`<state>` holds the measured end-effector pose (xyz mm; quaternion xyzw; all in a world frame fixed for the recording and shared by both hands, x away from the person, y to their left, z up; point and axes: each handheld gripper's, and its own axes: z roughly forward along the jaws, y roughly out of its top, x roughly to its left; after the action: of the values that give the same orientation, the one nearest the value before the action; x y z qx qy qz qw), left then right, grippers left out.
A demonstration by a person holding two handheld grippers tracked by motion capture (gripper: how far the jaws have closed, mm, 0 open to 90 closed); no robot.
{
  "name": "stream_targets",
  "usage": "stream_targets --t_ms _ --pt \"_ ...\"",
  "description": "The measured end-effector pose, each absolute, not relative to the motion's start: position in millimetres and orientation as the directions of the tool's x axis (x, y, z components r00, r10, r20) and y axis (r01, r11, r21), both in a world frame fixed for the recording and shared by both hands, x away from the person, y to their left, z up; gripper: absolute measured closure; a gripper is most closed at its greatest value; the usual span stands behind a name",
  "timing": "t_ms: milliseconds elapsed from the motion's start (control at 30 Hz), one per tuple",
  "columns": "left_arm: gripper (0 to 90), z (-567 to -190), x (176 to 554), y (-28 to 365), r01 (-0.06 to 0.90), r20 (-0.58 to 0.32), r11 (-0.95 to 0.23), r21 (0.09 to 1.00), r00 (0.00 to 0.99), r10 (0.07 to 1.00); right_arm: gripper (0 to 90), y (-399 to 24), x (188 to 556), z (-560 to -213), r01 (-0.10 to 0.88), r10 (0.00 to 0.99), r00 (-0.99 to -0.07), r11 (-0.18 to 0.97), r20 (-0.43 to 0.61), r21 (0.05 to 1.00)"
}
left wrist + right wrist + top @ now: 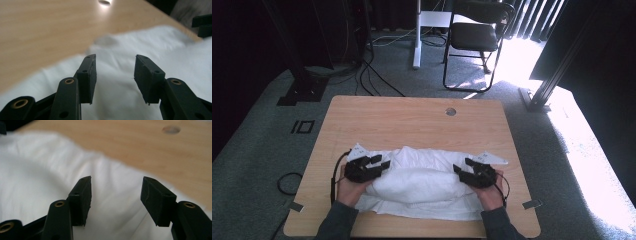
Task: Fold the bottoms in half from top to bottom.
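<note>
A white towel (pixel 419 182) lies bunched across the near half of the wooden table (pixel 412 117). My left gripper (pixel 379 162) is at the towel's left end and my right gripper (pixel 462 169) at its right end, each pointing inward. In the left gripper view the left gripper (pixel 115 63) is open, jaws apart just above the white towel (pixel 117 92). The right gripper (pixel 116 185) is open too in its own view, hovering over the towel (pixel 37 175) with nothing between its jaws.
A round hole (pixel 451 111) is set in the table near its far edge. Beyond the table stand a black chair (pixel 474 37), a white desk leg (pixel 416 35) and cables (pixel 372 82) on the carpet. Bare wood spans the table's far half.
</note>
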<state>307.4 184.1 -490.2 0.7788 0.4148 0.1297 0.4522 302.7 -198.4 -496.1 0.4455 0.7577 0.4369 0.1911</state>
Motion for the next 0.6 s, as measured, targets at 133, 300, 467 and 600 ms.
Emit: stream_targets --t_ms 133,300,467,600 --pt "53.6 -511.8 286.5 180.6 0.552 -0.178 -0.269 0.789 0.625 0.76 39.6 -194.8 280.3 -519.8 0.532 0.835 -0.545 0.28 0.07 0.799" --pt "52.2 -537.0 274.2 183.4 0.581 -0.206 -0.254 0.773 0.609 0.766 35.4 -197.8 268.1 -541.3 0.571 0.821 -0.563 0.301 0.097 0.764" --pt "52.3 -547.6 278.5 179.7 0.579 -0.187 -0.264 0.771 0.602 0.776 32.8 -196.6 273.2 -546.1 0.582 0.823 -0.56 0.304 0.101 0.754" --pt "52.6 -550.4 288.3 175.0 0.571 -0.158 -0.276 0.773 0.595 0.788 31.3 -194.3 283.3 -549.2 0.572 0.821 -0.566 0.325 0.076 0.753"
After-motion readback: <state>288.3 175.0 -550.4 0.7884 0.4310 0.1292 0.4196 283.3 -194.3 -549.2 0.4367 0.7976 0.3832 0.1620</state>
